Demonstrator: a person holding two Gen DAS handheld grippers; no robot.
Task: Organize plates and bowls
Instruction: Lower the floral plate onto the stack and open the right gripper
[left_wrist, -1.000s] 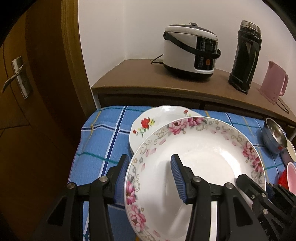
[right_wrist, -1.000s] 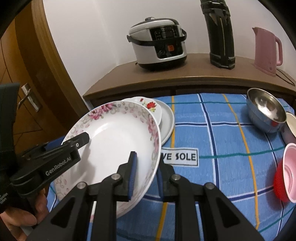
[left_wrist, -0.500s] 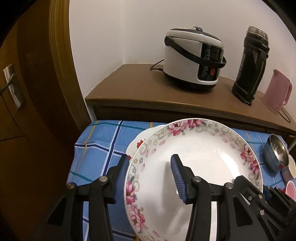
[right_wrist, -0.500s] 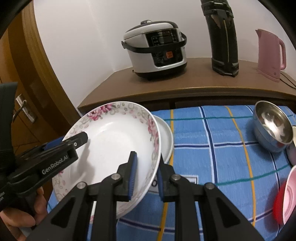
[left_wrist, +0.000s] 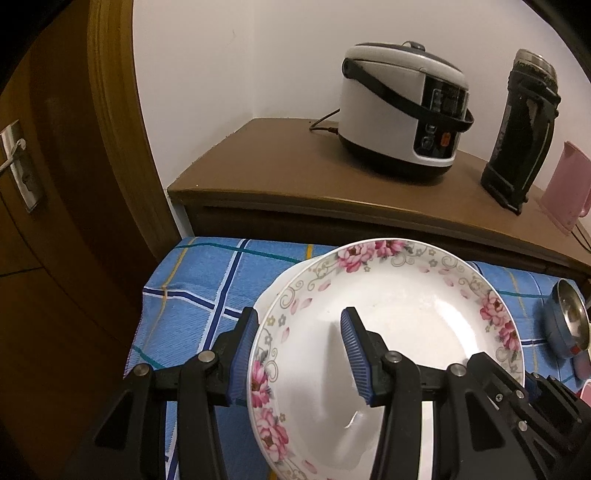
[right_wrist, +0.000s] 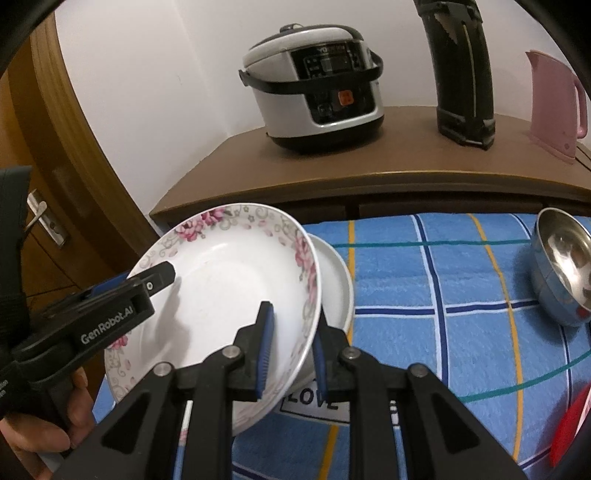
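Observation:
A big white plate with a pink floral rim (left_wrist: 399, 314) hangs tilted above the blue checked tablecloth (left_wrist: 207, 295), gripped from both sides. My left gripper (left_wrist: 299, 354) is shut on its left rim, one pad under the edge and one inside the well. In the right wrist view my right gripper (right_wrist: 291, 350) pinches the floral plate (right_wrist: 229, 273) at its near right rim, and the left gripper (right_wrist: 144, 278) shows at the opposite side. Directly below lies a smaller white plate stack (right_wrist: 336, 280), mostly hidden, a sliver showing as the plate stack (left_wrist: 273, 295).
A steel bowl (right_wrist: 565, 266) and a red bowl (right_wrist: 569, 424) sit at the right of the cloth. Behind the table a brown sideboard (right_wrist: 369, 177) carries a rice cooker (right_wrist: 317, 81), a black flask (right_wrist: 461, 74) and a pink kettle (right_wrist: 554, 103). A wooden door (left_wrist: 55, 184) stands left.
Both grippers carried the floral plate toward the table's far left; it now covers the red-flowered plates, which showed beyond its rim a second ago.

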